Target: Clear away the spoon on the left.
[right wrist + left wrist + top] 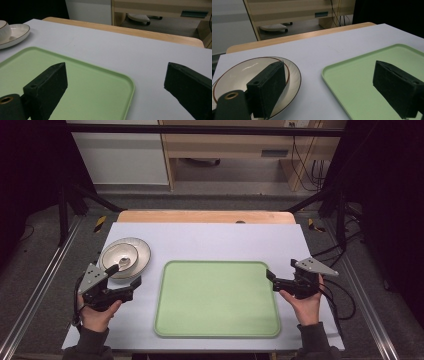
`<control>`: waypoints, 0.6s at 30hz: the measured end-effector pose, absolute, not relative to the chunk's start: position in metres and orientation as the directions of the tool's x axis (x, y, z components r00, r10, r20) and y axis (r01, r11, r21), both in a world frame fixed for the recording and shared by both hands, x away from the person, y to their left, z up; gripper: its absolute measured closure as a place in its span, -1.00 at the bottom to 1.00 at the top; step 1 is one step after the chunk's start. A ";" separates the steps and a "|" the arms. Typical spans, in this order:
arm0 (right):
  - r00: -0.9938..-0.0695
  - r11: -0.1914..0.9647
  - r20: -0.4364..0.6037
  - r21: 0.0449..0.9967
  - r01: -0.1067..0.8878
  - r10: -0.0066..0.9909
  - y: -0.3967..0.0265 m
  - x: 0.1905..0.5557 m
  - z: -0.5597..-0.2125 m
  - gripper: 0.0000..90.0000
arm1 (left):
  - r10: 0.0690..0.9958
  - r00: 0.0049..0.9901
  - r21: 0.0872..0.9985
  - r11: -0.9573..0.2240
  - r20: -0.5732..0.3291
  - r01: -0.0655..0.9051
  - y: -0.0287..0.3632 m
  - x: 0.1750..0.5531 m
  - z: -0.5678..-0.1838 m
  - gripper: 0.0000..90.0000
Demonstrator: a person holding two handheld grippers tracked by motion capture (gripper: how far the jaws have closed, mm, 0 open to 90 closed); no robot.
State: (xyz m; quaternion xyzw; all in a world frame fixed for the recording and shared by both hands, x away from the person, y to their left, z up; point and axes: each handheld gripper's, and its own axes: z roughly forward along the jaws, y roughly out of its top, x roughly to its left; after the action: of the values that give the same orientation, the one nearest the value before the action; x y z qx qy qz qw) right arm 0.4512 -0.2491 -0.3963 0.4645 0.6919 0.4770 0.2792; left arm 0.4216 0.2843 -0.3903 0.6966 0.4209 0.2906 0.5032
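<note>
Two grippers flank the empty green tray (217, 298). Left gripper (131, 276), jaws wide and holding nothing, hangs at the near rim of the plate (142, 251); straddle that rim squarely before closing. Right gripper (270, 279) waits open-jawed.

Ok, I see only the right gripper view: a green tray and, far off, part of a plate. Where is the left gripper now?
Observer: The left gripper is at the near side of the plate, just left of the tray.
Operator: Are its jaws open?
Observer: Yes, wide open with nothing between them; one jaw is above the plate's near rim.
Operator: And is the whole tray bare?
Observer: Yes, the high view shows nothing lying on it.
</note>
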 end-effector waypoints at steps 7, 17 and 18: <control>-0.408 0.111 0.059 0.918 0.381 0.911 -0.249 0.451 -0.396 -0.89 | 0.879 0.478 0.943 -0.150 -0.012 0.298 0.293 0.421 -0.386 -0.76; -0.400 0.112 0.054 0.918 0.381 0.915 -0.249 0.451 -0.396 -0.90 | 0.884 0.467 0.941 -0.166 0.008 0.297 0.304 0.422 -0.384 -0.76; -0.401 0.113 0.054 0.917 0.382 0.915 -0.249 0.451 -0.396 -0.90 | 0.886 0.464 0.941 -0.165 0.010 0.296 0.306 0.422 -0.384 -0.76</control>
State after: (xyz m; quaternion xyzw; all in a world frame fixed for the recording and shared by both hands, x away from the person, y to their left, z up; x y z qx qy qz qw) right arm 0.4510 -0.2488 -0.3960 0.4692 0.6907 0.4724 0.2820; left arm 0.4224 0.3058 -0.3842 0.7016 0.4212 0.3008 0.4898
